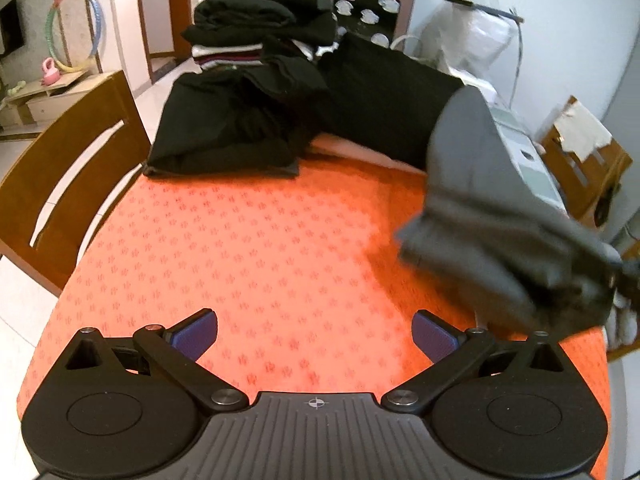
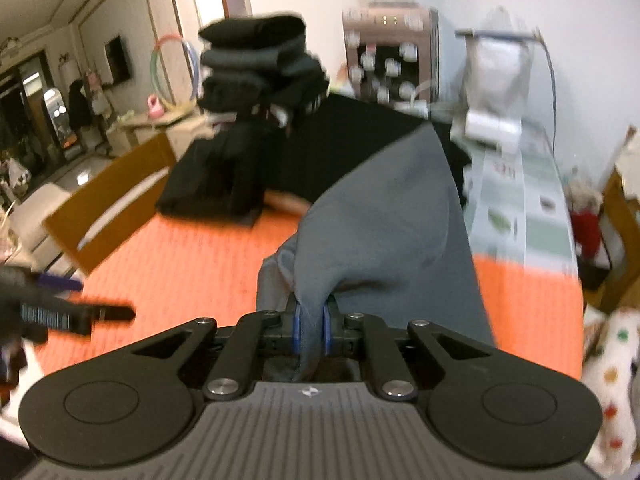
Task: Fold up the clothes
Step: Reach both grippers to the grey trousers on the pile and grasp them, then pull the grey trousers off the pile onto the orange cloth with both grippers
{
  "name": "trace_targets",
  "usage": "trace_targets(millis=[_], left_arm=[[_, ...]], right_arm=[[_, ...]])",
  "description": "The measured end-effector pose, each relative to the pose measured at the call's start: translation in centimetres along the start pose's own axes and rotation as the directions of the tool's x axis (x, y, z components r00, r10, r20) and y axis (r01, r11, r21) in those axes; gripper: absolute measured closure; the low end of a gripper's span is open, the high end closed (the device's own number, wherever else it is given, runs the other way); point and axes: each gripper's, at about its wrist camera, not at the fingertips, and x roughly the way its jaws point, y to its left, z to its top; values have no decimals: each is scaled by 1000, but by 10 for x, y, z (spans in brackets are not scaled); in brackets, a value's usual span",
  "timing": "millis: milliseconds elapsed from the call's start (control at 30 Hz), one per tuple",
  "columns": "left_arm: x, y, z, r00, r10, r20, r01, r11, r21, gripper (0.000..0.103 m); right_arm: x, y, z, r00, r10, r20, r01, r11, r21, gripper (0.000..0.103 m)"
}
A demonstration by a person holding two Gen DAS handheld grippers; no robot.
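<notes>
We find the right gripper [image 2: 311,328] with its blue pads pressed together on a fold of the grey garment [image 2: 384,216], which hangs from the pinch in a bunched drape above the orange tablecloth [image 2: 192,264]; the cloth's far end trails back toward the black garment [image 2: 360,136] spread across the rear of the table. From the left wrist view the same grey garment [image 1: 480,208] appears blurred at the right side, raised off the tablecloth [image 1: 256,248]. The left gripper [image 1: 315,334] stands with its jaws spread wide, nothing between the pads, over bare tablecloth near the front edge. We note a folded pile of dark clothes [image 1: 224,132] at the left rear, with a taller stack of folded clothes [image 1: 260,12] behind it. A wooden chair [image 1: 68,168] stands at the table's left side. A cabinet [image 1: 372,0] with pale stickers stands by the far wall. We can read no brand, label or writing anywhere: the tablecloth bears only a repeated small motif, the printed sheet [image 2: 520,208] at the right side is too blurred to read, and the only mark on each gripper body is a small crosshair.
</notes>
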Motion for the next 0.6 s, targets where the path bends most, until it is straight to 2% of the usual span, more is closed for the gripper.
trace_targets(millis=[233,400,600], left_arm=[[-13,-11,-18,999,-19,-47,22,999,50,0],[-15,-19,-29,996,-32,-85,38,997,74,0],[-16,-19,-33,994,-37,-104,46,996,77,0]], right_arm=[[-25,10,-59,998,3,-64,-1,999,39,91],[-45,10,-84,997,-11,-76,15,998,58,91],[-64,-2,-98,988,-32,-150,41,997,59,89]])
